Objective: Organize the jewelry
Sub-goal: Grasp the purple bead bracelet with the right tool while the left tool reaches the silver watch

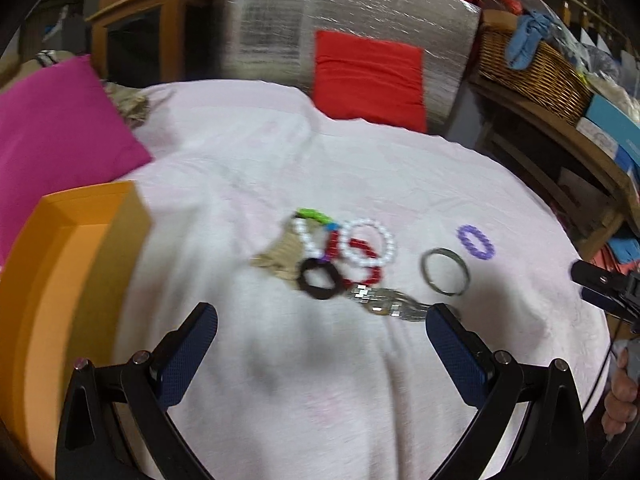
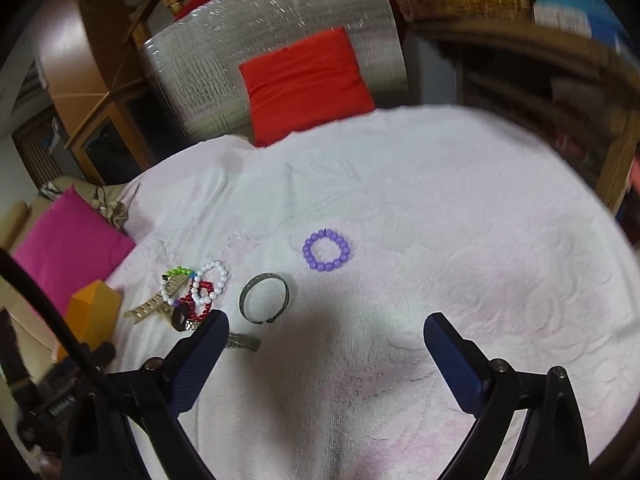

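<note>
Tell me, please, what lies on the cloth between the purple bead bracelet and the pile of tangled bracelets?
The metal bangle lies alone between the purple bead bracelet and the pile of bracelets, touching neither. Both wrist views show it.

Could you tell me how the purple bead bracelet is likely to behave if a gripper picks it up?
The purple bead bracelet is a ring of separate round beads, so it will probably sag rather than hold its circle. The smooth beads may slip between flat pads. Lying alone on the white cloth, it should lift without dragging other pieces.
</note>
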`<action>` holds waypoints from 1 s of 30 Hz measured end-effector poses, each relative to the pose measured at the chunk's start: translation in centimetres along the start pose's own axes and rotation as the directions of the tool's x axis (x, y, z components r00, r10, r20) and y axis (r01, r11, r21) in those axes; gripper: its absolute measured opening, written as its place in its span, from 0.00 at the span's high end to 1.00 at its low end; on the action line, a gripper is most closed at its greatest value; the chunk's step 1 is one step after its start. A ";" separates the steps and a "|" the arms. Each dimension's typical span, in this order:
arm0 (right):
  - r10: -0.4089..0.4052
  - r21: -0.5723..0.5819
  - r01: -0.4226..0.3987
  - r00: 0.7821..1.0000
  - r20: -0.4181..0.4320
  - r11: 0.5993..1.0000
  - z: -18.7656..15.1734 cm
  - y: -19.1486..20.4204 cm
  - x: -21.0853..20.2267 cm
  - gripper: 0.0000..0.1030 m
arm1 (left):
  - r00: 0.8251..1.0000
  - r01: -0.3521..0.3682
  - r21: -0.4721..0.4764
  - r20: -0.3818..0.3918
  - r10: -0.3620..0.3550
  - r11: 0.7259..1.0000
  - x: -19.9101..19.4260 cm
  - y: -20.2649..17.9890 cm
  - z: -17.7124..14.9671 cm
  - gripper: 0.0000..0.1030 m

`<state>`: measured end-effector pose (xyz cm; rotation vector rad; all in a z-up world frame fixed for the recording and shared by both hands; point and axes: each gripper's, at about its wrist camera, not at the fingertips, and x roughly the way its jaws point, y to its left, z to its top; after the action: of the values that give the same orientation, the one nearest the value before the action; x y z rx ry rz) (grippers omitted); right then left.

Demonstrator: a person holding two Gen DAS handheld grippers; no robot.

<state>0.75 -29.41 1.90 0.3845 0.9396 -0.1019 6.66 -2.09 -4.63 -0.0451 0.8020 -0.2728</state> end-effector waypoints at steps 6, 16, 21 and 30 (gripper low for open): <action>-0.008 0.049 0.009 1.000 -0.027 0.999 1.3 -1.8 1.8 0.12 | 1.000 0.023 0.083 0.015 -0.024 0.996 2.6 -3.2 1.0 0.00; 0.090 0.070 -0.086 0.994 -0.059 0.994 3.8 -4.0 4.9 0.35 | 0.975 0.127 0.018 -0.186 -0.122 0.992 9.3 -4.7 1.0 0.53; 0.160 0.114 -0.148 0.982 -0.104 0.982 5.3 -4.3 8.6 0.49 | 0.973 0.150 0.067 -0.187 -0.135 0.986 9.2 -5.9 0.7 0.88; 0.000 -0.009 -0.001 0.991 -0.131 1.000 5.8 -1.6 14.0 0.58 | 0.951 0.222 0.088 -0.241 -0.196 0.971 9.4 -6.2 -0.3 0.93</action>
<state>13.10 -31.87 -6.76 0.3868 1.0688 -0.0727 11.23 -10.50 -10.54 0.0099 1.0139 -0.5321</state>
